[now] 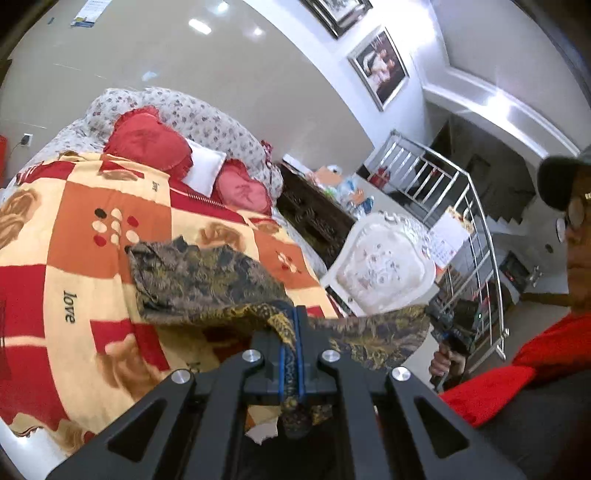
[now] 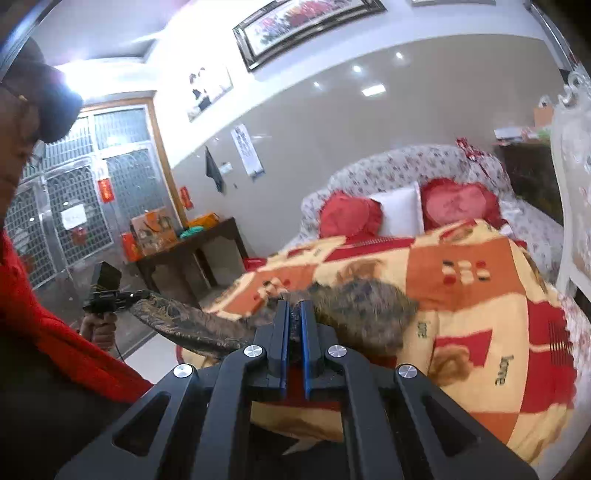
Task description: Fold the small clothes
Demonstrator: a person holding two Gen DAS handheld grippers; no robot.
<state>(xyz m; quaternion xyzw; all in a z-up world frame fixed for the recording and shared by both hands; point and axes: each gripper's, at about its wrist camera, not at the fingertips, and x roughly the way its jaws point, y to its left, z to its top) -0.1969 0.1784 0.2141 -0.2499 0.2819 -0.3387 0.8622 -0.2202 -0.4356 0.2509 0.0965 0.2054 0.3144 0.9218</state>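
Where the bed fills the centre of both wrist views, a red, orange and cream checked blanket covers it, with red heart-shaped cushions and a white pillow against a floral headboard. Framed pictures hang on the white wall. The dark olive-and-gold patterned garment spans the frame's middle, raised above the blanket. The left tongs and right tongs are each clamped on one edge of it.

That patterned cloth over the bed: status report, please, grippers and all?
Left gripper shut on patterned cloth. Right gripper shut on same cloth, stretched between them above the blanket. Nothing in the way.
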